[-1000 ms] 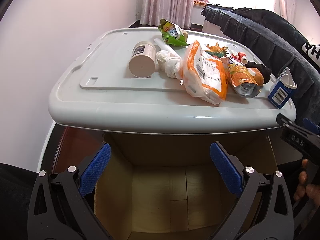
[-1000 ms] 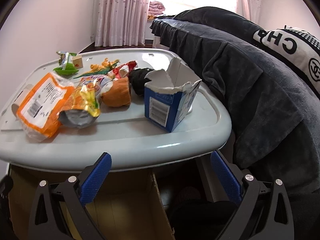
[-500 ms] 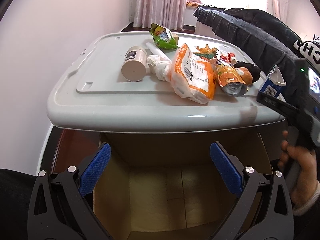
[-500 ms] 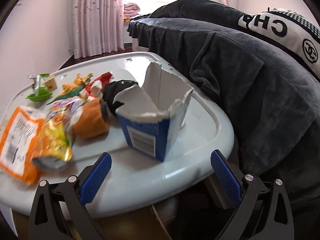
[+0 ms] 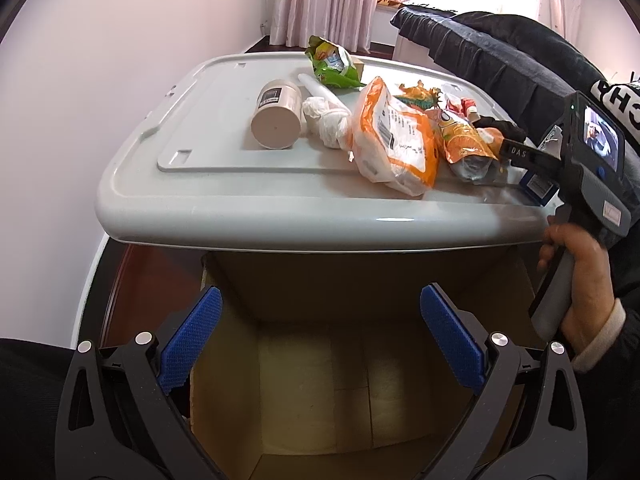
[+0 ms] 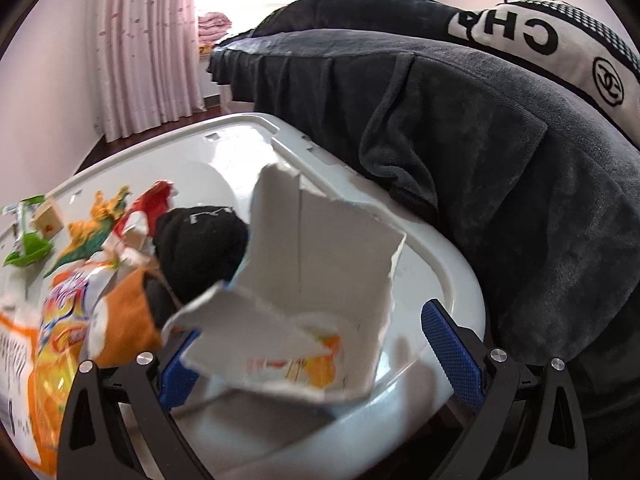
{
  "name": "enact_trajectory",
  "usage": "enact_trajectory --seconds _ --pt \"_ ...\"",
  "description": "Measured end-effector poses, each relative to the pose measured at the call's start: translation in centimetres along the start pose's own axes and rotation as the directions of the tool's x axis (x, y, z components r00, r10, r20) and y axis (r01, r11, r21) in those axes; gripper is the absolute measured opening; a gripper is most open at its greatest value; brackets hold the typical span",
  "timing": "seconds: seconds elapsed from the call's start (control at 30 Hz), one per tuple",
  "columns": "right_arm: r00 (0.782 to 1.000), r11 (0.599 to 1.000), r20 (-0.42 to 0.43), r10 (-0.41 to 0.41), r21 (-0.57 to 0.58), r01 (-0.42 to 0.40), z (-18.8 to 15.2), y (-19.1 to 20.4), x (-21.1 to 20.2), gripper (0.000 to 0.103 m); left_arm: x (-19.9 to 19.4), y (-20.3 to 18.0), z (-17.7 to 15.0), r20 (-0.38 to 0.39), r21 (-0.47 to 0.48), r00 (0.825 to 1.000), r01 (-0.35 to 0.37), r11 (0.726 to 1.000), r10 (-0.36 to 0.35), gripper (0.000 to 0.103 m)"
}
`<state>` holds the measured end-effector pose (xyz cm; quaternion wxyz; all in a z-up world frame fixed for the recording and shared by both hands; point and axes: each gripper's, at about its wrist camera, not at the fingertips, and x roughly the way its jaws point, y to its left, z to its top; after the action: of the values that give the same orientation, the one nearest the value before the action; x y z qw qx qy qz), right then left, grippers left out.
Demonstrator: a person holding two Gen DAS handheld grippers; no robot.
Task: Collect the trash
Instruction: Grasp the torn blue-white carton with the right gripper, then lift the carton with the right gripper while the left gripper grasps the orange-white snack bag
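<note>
Right gripper, jaws spread, straddled the torn blue-and-white cardboard carton at the grey plastic lid's near right corner. Light, crushable; best pinched across its walls. Left gripper stood open over the brown cardboard box.

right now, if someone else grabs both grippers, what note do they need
Left gripper: open, holding nothing, poised over the open cardboard box, which looks empty in the part visible.
Right gripper: open, its jaws either side of the torn blue carton at the near right corner of the grey lid; not closed on it yet.
Still on the lid: beige jar, white crumpled wrap, orange bag, orange-yellow snack pouch, green wrapper, black item.
Done: nothing visibly binned. Left: close on the carton, drop it in the box, then the rest.
</note>
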<state>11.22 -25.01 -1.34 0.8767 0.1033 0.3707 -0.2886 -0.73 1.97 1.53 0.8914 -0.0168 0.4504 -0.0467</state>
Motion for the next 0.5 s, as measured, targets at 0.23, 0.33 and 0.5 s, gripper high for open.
enact_trajectory --seconds 0.23,0.33,0.5 --pt "0.997 0.996 -0.010 0.075 0.045 -0.074 -0.3 -1.5 0.7 0.048 0.2 0.2 -0.1 -0.004 -0.010 1.000 -0.005 1.000 0.005 0.097" --pt "0.995 0.994 -0.017 0.103 0.034 -0.103 -0.2 -1.8 0.5 0.047 0.4 0.0 -0.2 0.001 -0.004 1.000 -0.014 1.000 0.014 0.097" --pt "0.984 0.984 -0.012 0.177 0.017 -0.177 -0.2 -3.0 -2.7 0.047 0.7 0.2 -0.3 0.001 -0.014 1.000 -0.026 1.000 0.026 0.097"
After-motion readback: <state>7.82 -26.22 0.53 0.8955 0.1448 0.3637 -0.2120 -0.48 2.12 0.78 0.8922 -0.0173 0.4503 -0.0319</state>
